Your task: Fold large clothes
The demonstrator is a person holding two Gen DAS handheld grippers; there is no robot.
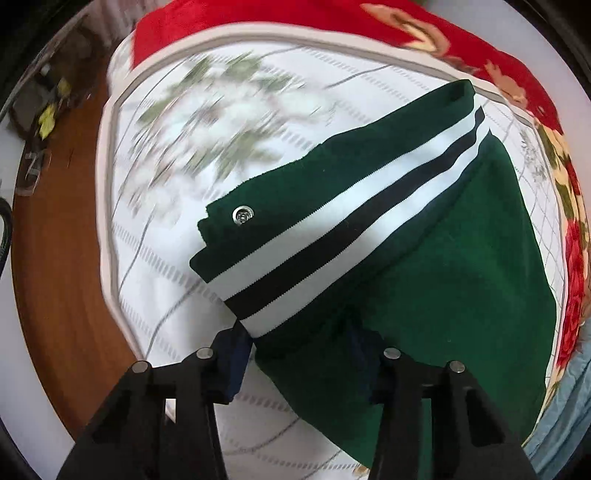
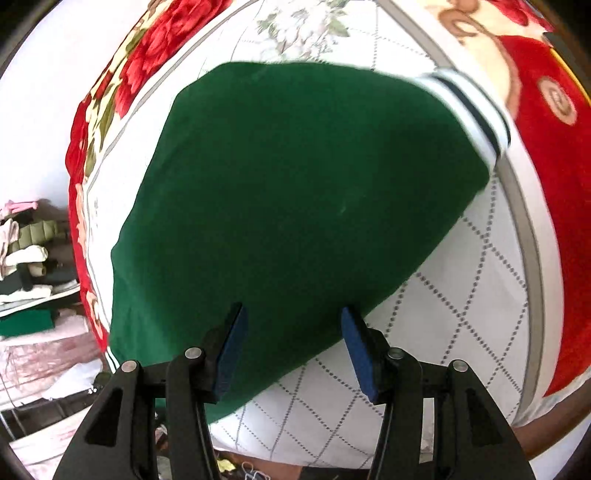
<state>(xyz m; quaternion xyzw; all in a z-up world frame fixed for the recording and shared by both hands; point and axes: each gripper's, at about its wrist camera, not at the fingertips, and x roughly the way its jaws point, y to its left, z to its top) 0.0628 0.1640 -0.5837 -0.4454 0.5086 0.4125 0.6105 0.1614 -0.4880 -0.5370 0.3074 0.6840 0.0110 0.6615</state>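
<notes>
A dark green garment [image 1: 443, 266] with a white and navy striped ribbed hem [image 1: 332, 229] and a metal snap [image 1: 242, 215] lies on a white quilted bed cover [image 1: 177, 258]. My left gripper [image 1: 299, 354] is open, its jaws wide apart over the garment's near edge by the striped hem. In the right wrist view the green garment [image 2: 295, 192] spreads across the bed, striped hem [image 2: 476, 110] at the far right. My right gripper [image 2: 291, 347] is open, its blue pads [image 2: 231, 354] on either side of the garment's near edge, not closed on it.
A red floral blanket [image 1: 406, 33] borders the bed's far side and it also shows in the right wrist view [image 2: 546, 166]. A wooden floor [image 1: 62, 258] lies left of the bed. Shelves with piled clothes [image 2: 33, 266] stand at the left in the right wrist view.
</notes>
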